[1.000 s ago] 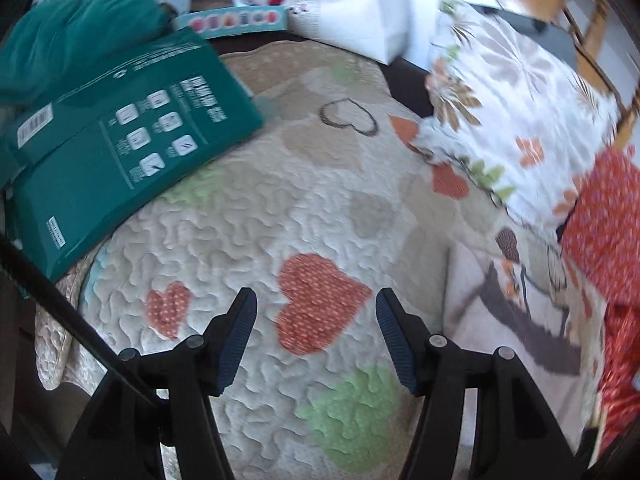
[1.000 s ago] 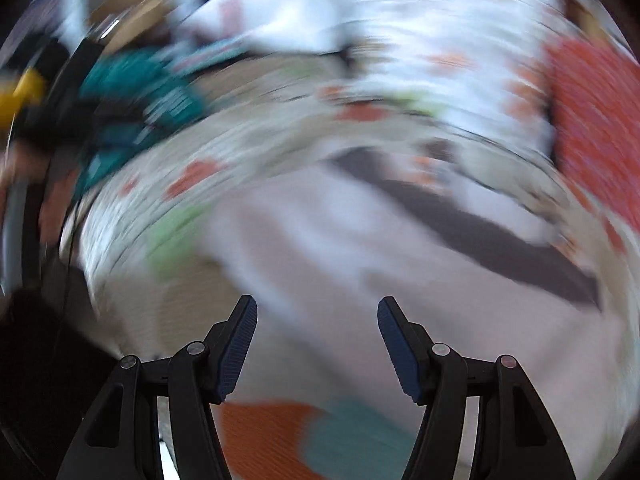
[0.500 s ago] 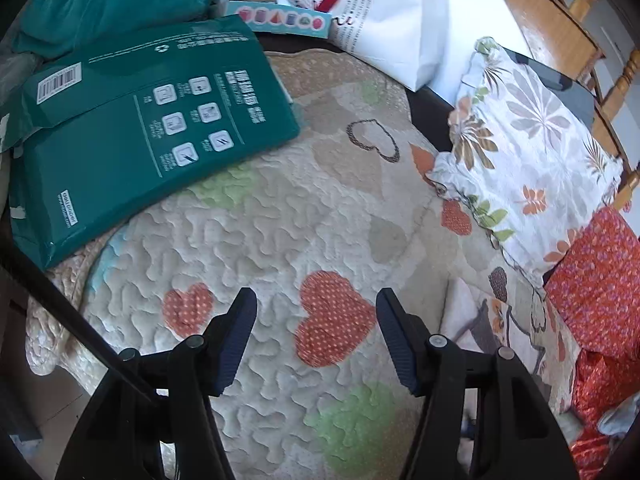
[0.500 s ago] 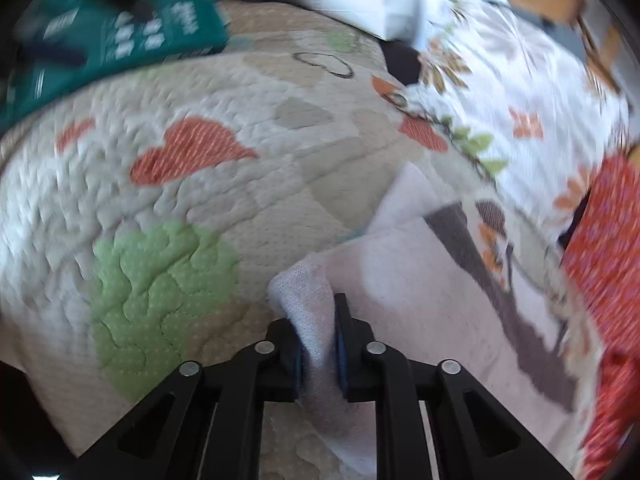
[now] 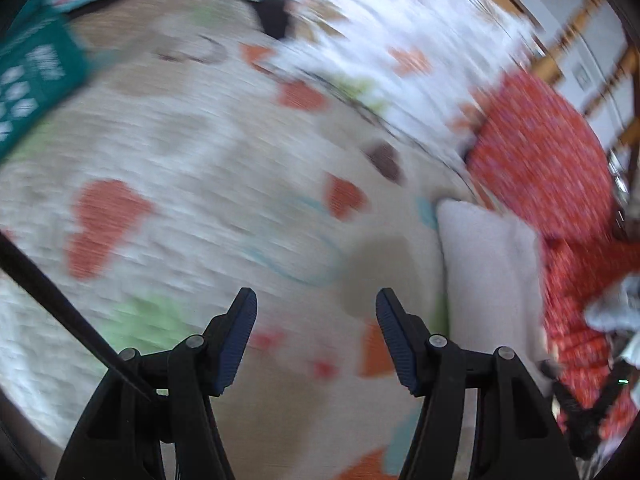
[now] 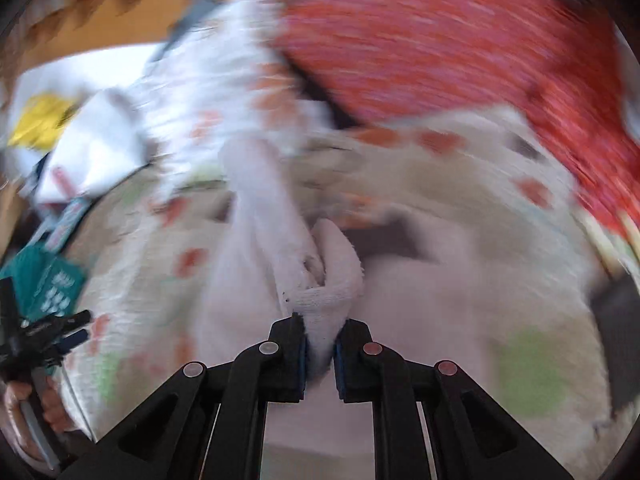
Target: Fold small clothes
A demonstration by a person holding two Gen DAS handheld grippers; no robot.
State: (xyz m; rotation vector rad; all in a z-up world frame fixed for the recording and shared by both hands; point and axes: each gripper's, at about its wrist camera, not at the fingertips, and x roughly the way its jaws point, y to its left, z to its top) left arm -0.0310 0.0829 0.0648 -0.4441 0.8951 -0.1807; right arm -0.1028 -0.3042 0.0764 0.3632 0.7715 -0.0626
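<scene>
My right gripper (image 6: 320, 344) is shut on a bunched edge of a small white terry cloth (image 6: 280, 240), which trails away from the jaws over the heart-patterned quilt (image 6: 500, 208). In the left wrist view the same pale cloth (image 5: 492, 272) lies at the right of the quilt (image 5: 192, 160), to the right of my left gripper (image 5: 316, 332). The left gripper is open and empty, held above the quilt. Both views are blurred by motion. The left gripper also shows at the far left of the right wrist view (image 6: 44, 332).
A red patterned fabric (image 5: 552, 168) lies at the right and a white floral pillow (image 5: 400, 32) at the back. A teal package (image 5: 28, 80) sits at the far left. Wooden chairs (image 5: 580, 40) stand behind. A white bag (image 6: 88, 148) stands beyond the quilt.
The right gripper has lifted and swung right with the white cloth pinched in it. The left gripper stayed open and swept right across the quilt, toward the cloth.
</scene>
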